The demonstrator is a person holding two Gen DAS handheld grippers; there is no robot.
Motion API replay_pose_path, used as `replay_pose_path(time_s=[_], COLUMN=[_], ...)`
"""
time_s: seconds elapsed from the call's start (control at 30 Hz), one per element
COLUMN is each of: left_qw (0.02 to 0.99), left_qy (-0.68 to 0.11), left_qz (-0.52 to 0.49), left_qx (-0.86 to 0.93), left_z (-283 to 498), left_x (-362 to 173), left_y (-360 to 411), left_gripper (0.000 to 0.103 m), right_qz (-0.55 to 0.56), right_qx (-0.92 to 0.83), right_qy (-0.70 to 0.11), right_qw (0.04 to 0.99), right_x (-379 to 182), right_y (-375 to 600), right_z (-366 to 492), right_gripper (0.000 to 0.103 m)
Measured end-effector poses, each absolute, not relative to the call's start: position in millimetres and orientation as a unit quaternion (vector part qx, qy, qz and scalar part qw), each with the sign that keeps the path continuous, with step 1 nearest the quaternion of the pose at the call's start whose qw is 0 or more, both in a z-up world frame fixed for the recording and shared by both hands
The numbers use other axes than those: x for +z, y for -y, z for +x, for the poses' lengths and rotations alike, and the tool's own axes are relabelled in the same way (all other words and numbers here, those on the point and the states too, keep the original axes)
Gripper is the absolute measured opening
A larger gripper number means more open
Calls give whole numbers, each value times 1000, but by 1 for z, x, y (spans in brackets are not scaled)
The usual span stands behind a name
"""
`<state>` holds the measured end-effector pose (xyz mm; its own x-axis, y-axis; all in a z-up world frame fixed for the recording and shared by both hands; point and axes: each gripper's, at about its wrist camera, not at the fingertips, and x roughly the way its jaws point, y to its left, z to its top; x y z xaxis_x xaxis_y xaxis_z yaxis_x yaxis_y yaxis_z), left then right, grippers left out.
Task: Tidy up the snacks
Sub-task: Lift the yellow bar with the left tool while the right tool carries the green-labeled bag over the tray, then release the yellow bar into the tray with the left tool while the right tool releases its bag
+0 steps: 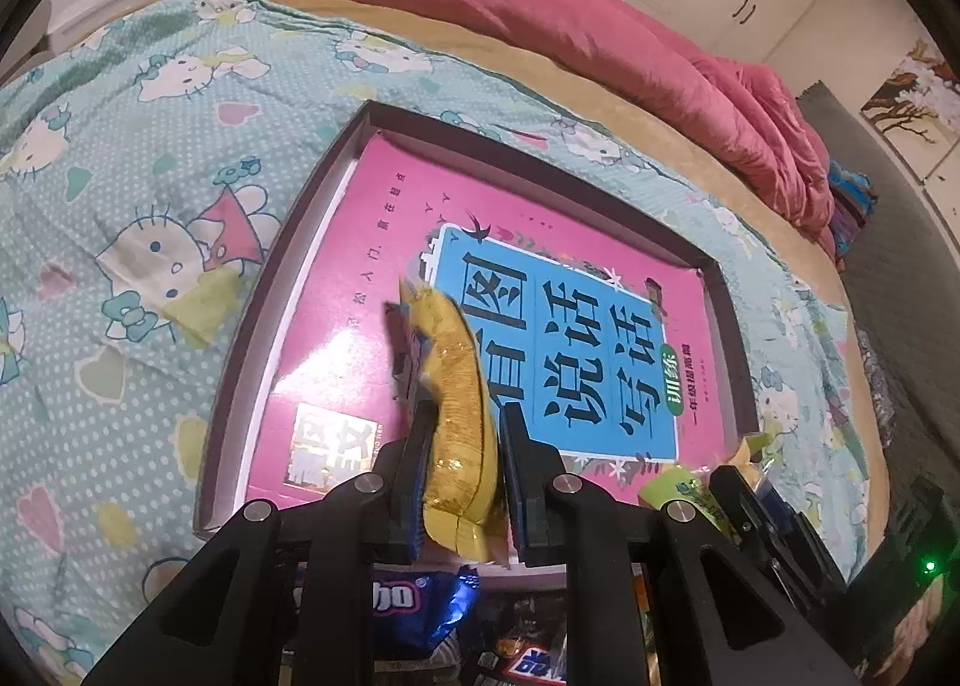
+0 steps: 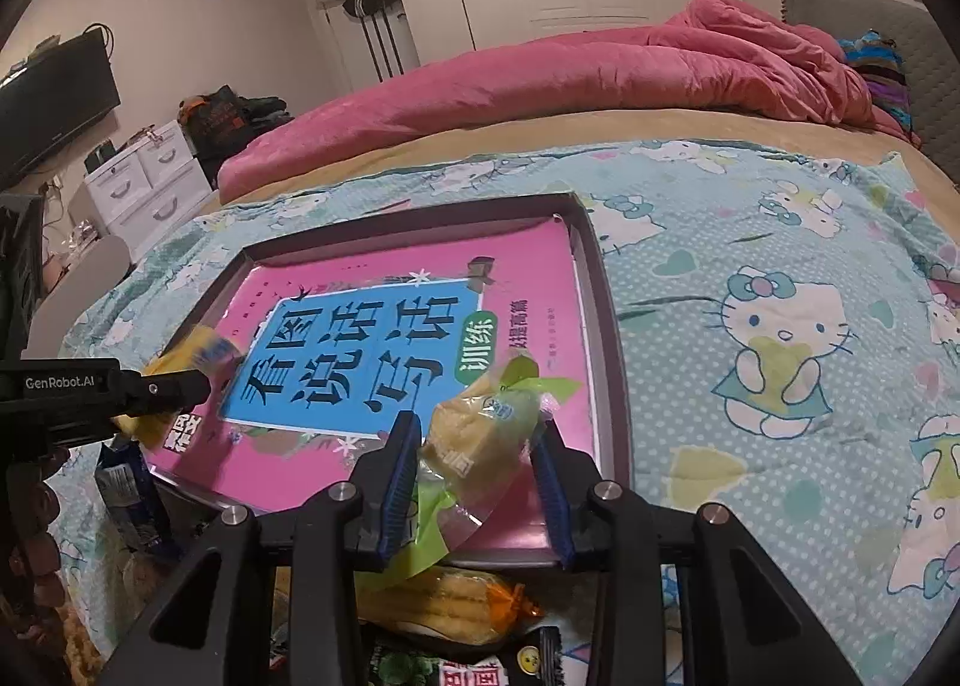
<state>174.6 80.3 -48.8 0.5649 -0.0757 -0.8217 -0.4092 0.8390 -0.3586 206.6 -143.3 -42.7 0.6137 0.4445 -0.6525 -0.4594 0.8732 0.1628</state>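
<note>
A dark shallow tray (image 1: 282, 242) (image 2: 606, 290) lies on the bed with a pink and blue book (image 1: 564, 344) (image 2: 372, 338) flat inside it. My left gripper (image 1: 462, 422) is shut on a yellow snack packet (image 1: 459, 404) and holds it above the book's near left part; that packet also shows in the right wrist view (image 2: 198, 350). My right gripper (image 2: 474, 434) is shut on a clear packet with a yellow cake and green trim (image 2: 486, 434), above the tray's near right corner. It shows as a green scrap in the left wrist view (image 1: 684, 491).
Loose snacks lie in front of the tray: a blue packet (image 1: 420, 602), a dark packet (image 1: 534, 656), a yellow corn-like packet (image 2: 444, 602). The Hello Kitty sheet (image 2: 780, 326) covers the bed, a pink quilt (image 2: 600, 80) lies at the back. Drawers (image 2: 144, 182) stand left.
</note>
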Motion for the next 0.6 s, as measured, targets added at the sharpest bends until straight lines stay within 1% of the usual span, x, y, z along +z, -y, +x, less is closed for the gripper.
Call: replay_pose_path(time_s=[0.23,0.3,0.47,0.6], left_qw=[842,843,844,843], left_qy=[-460,-459,-457,-458], left_qz=[-265,-263,-261,-262], left_qx=[99,99,100,102], left_z=[175,173,171,169], left_x=[-51,-50,-46,-46], left_y=[-79,-80,-84,-86], left_gripper=[21,21,22,24], right_qz=[5,7,12,13], right_qx=[245,246,253,259], right_qy=[-364,-363,-359,-353], right_qw=[899,899,899,899], right_x=[-42,-41,-37,-34], right_y=[153,155,157,157], right_z=[208,207,204,202], right_gripper=[39,42,45,50])
